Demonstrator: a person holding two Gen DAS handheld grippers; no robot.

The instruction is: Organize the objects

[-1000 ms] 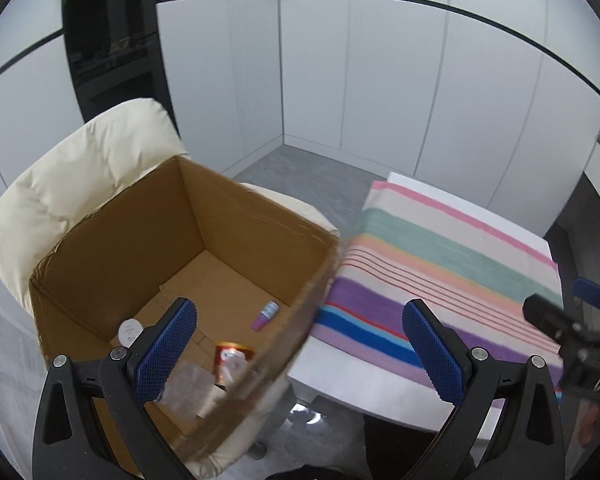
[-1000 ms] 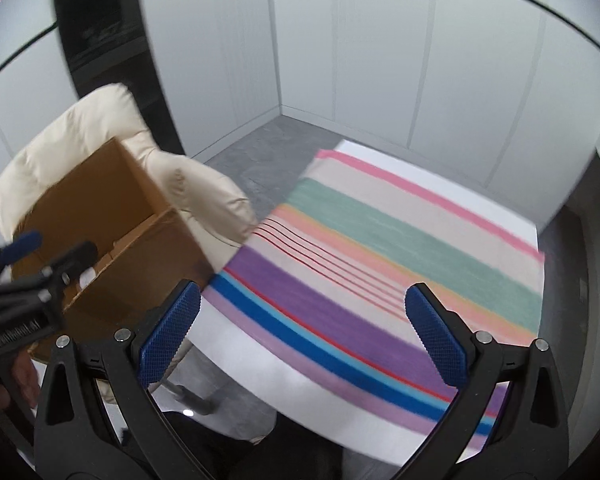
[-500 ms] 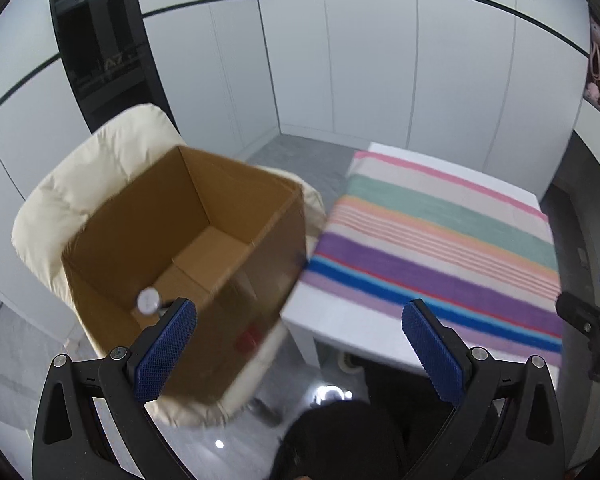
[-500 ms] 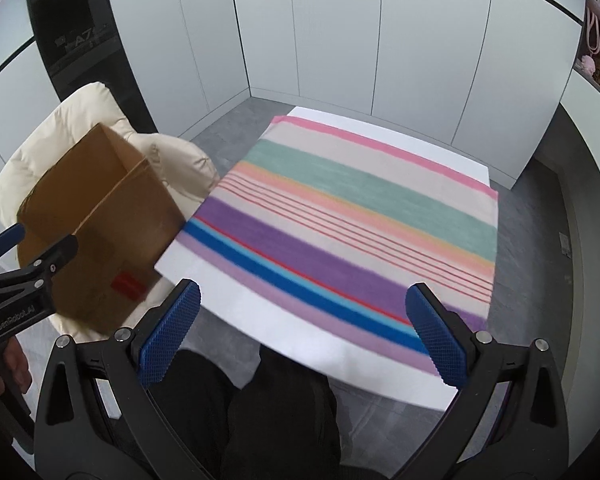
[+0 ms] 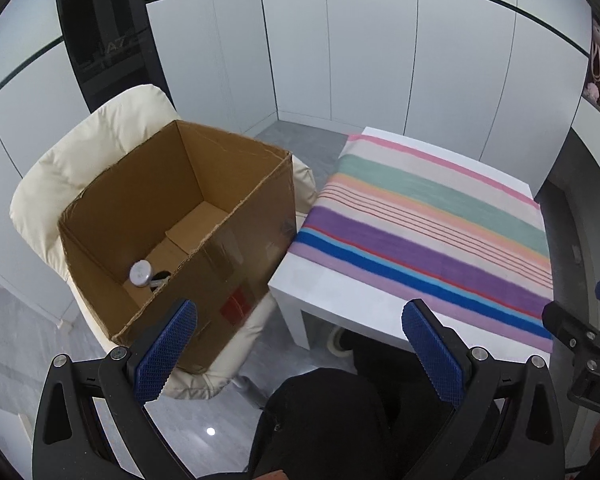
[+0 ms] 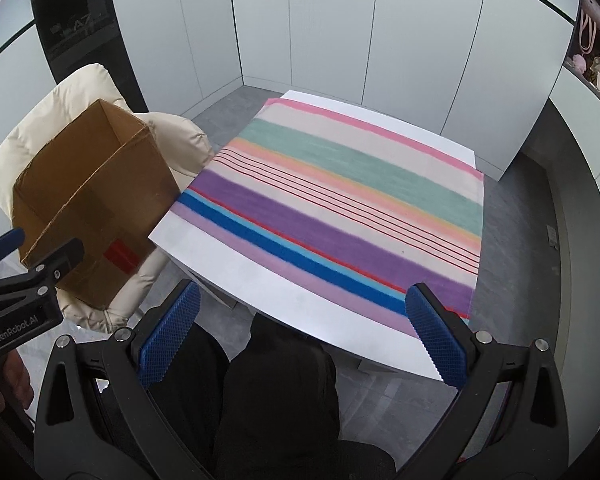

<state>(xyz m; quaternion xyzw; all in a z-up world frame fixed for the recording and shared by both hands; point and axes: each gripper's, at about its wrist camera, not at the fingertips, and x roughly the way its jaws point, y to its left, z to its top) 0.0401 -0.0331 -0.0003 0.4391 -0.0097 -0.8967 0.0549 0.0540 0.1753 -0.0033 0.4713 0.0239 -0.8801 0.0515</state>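
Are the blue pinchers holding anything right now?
No. The left gripper and the right gripper are both wide open with nothing between their fingers.

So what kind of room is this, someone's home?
Probably a home or a mock-up flat: plain white cupboard panels line the walls, a small white table carries a striped cloth, and a cream padded chair holds a cardboard box.

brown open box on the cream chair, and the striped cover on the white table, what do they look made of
Brown open box: corrugated cardboard, matte, judging by ragged cut rims, folded bottom flaps and clear tape on its side. Striped cover: probably a soft woven or felt-like cloth, matte with fuzzy-edged colour bands, lying flat. White table: smooth, slightly glossy top, likely laminate or painted board.
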